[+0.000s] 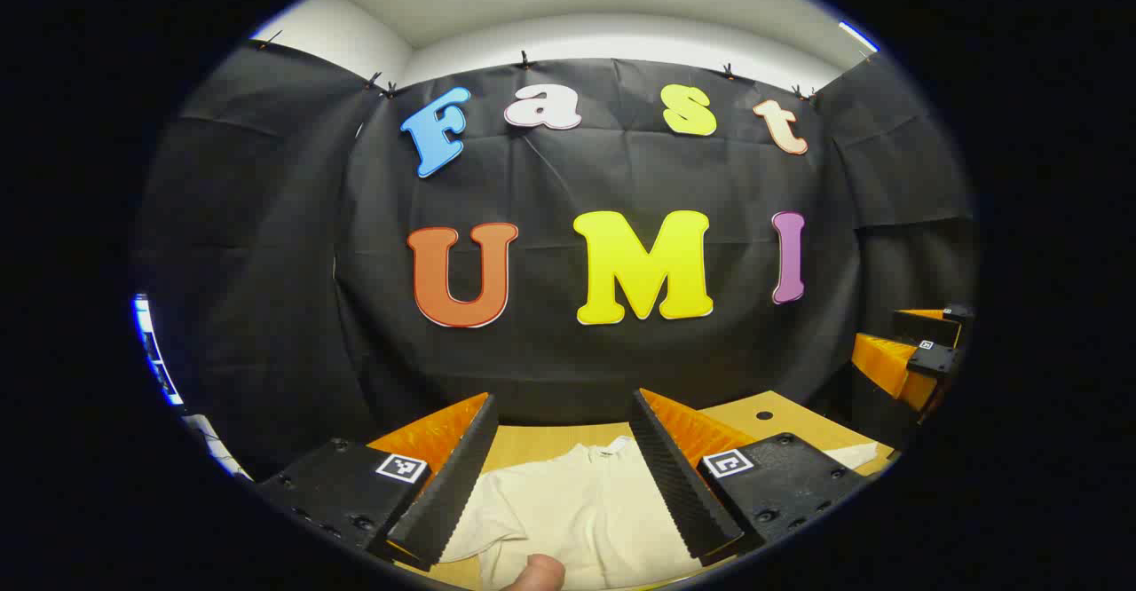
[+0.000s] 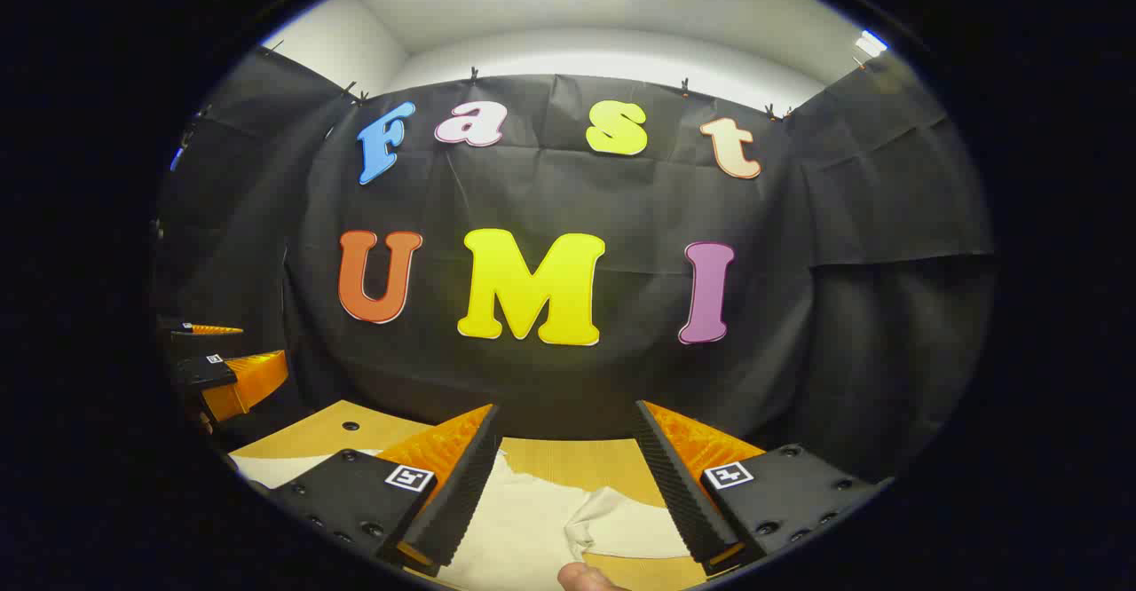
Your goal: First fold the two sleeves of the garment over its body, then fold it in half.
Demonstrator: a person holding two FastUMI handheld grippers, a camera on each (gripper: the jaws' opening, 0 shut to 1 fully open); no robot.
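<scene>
A cream short-sleeved garment (image 1: 577, 507) lies flat on the wooden table (image 1: 781, 422), its collar toward the far wall. My left gripper (image 1: 568, 476) is held above the garment's upper body, open, with nothing between its fingers. In the right gripper view the garment (image 2: 524, 529) shows a rumpled sleeve at the lower middle, and my right gripper (image 2: 564, 484) hovers over it, open and empty. The right gripper (image 1: 914, 351) also shows at the far right edge of the left gripper view; the left gripper (image 2: 226, 374) shows at the far left of the right gripper view.
The table (image 2: 568, 458) ends at the black cloth wall just behind the garment. A small dark hole (image 1: 764, 415) sits in the tabletop at the far right, another hole (image 2: 351, 426) at the far left. A fingertip (image 1: 537, 573) shows at the bottom edge.
</scene>
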